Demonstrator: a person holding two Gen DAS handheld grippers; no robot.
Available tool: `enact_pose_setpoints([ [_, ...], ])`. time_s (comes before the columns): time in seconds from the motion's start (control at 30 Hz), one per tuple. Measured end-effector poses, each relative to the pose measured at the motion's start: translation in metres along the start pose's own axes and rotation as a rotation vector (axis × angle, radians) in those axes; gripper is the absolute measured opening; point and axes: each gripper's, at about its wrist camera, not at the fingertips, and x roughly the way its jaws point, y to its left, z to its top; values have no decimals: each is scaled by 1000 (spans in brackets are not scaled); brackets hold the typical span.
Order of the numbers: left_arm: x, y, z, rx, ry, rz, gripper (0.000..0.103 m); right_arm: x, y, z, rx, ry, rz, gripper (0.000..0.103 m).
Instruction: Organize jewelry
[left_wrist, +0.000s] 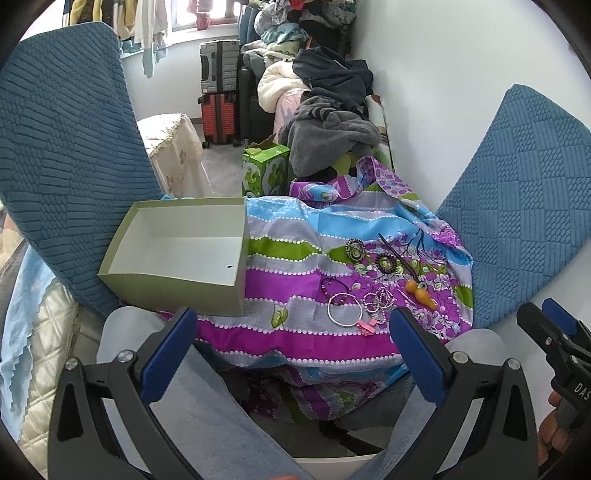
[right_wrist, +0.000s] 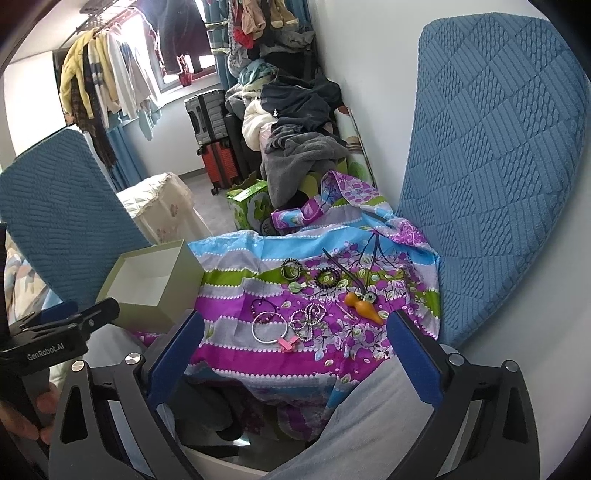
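All the jewelry (left_wrist: 364, 291) lies loose on the striped cloth (left_wrist: 295, 280), to the right of the box (left_wrist: 177, 254), which holds nothing. Sorting looks unstarted. Left tool (left_wrist: 291, 347) and right tool (right_wrist: 295, 350) both hang spread apart, empty.

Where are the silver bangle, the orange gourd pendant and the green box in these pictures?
silver bangle (left_wrist: 345, 309), left wrist view, on the metal ring's top edge.
orange gourd pendant (right_wrist: 364, 305), right wrist view, on its orange body.
green box (left_wrist: 236, 273), left wrist view, on its right outer wall.
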Motion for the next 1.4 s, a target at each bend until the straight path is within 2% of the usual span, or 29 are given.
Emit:
enact_pose_setpoints([
  [0.33,22,-4,7,-2,34,-9,103,15,-9,6,5,11,-25,96],
  [0.6,55,-11,13,-13,95,-91,102,51,-25,9,2,62,-17,67],
  [0.87,99,-26,17,36,129,-113,91,96,-49,11,32,119,-34,67],
  [0.93,113,-28,17,48,148,-121,81,107,-54,10,29,130,-41,68],
  [1.0,126,-29,15,51,172,-125,78,119,-59,9,20,142,-47,67],
  [1.13,157,-35,12,69,209,-133,73,146,-69,7,7,166,-68,57],
  [1.2,174,-36,9,58,247,-145,68,162,-75,6,3,188,-77,46],
  [1.3,198,-41,5,73,272,-141,64,186,-86,3,13,224,-81,46],
  [1.4,220,-43,-3,71,322,-154,55,207,-93,0,13,250,-79,45],
])
